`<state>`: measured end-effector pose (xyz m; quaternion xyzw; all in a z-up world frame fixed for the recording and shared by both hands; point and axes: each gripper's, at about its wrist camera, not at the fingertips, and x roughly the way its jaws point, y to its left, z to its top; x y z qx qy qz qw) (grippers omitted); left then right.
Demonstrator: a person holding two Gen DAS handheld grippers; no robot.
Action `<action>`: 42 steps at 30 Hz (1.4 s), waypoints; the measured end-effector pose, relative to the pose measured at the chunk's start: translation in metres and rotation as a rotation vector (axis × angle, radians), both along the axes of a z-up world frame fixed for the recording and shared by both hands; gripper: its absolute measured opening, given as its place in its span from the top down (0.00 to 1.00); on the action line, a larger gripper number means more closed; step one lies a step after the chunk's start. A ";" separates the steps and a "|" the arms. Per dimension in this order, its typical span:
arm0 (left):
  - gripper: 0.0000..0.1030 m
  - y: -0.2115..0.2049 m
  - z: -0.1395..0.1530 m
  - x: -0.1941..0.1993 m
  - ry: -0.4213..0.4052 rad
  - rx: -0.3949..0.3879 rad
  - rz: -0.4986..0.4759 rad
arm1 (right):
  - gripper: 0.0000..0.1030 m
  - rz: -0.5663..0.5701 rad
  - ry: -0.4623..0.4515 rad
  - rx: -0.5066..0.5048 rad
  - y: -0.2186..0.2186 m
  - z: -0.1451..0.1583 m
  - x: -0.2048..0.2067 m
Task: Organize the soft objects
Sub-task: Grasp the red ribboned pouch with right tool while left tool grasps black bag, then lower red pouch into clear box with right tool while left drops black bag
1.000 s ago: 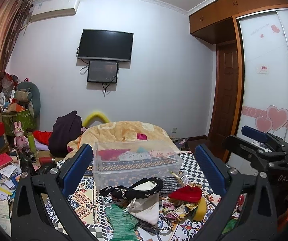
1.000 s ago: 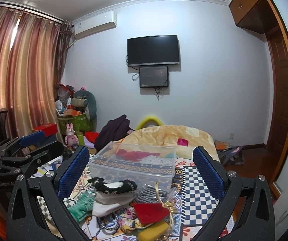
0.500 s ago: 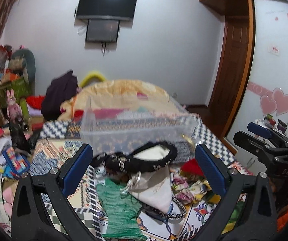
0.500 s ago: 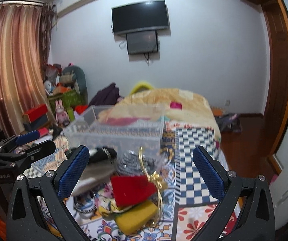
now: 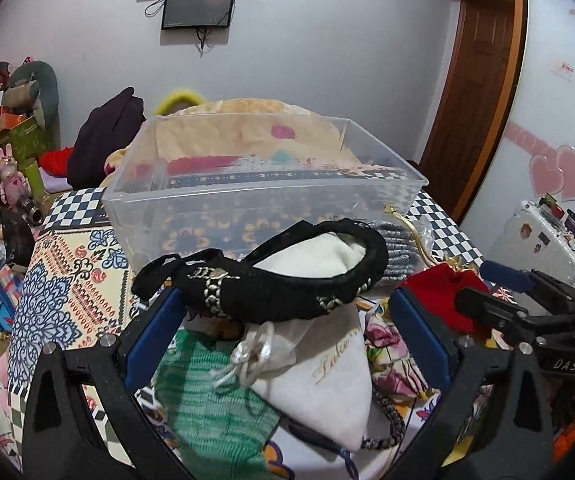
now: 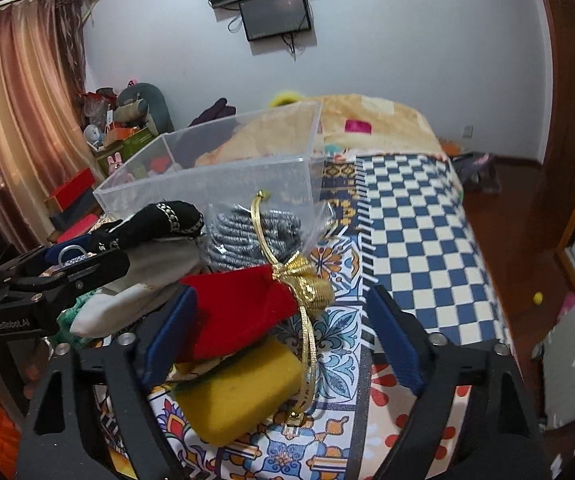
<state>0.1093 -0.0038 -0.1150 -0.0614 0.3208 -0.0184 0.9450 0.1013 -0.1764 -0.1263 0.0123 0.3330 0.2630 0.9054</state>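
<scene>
A pile of soft objects lies on the patterned cloth before a clear plastic box (image 5: pixel 263 184). My left gripper (image 5: pixel 287 332) is open, its blue pads straddling a black embroidered shoe (image 5: pixel 271 288) on a white drawstring pouch (image 5: pixel 319 364); a green knitted item (image 5: pixel 215 412) lies below. My right gripper (image 6: pixel 283 336) is open around a red velvet pouch (image 6: pixel 235 316) with a gold ribbon (image 6: pixel 307 284), over a yellow sponge (image 6: pixel 239 392). A grey coiled item (image 6: pixel 247 236) in clear wrap sits behind. The box (image 6: pixel 215 176) also shows in the right wrist view.
A bed with an orange blanket (image 5: pixel 247 120) lies behind the box. Cluttered boxes and toys (image 5: pixel 11 136) stand at the left by the curtain (image 6: pixel 19 120). A wooden door (image 5: pixel 475 100) and a wardrobe with pink hearts (image 5: pixel 563 172) are at the right. A checkered cloth (image 6: pixel 411 232) extends right.
Both grippers have dropped and moved forward to the pile. The left now straddles the black shoe, the right the red pouch. Both stay open.
</scene>
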 end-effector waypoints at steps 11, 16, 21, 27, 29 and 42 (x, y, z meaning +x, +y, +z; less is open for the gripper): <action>0.28 0.007 -0.004 0.010 -0.028 -0.012 0.036 | 0.77 0.040 0.009 -0.004 0.010 -0.005 -0.003; 0.34 0.011 0.003 -0.003 -0.077 -0.012 0.051 | 0.82 0.032 -0.009 0.007 0.011 -0.003 -0.002; 0.55 0.015 0.005 -0.007 -0.094 -0.019 0.053 | 0.85 0.032 -0.035 0.012 0.017 0.003 -0.001; 0.67 0.024 0.014 -0.016 -0.124 -0.039 0.069 | 0.86 0.033 -0.083 0.022 0.022 0.019 -0.003; 0.68 0.028 0.018 -0.020 -0.135 -0.053 0.073 | 0.86 0.030 -0.100 0.026 0.023 0.025 -0.004; 0.70 0.045 0.069 -0.026 -0.212 -0.035 0.069 | 0.86 0.007 -0.258 0.033 0.029 0.077 0.009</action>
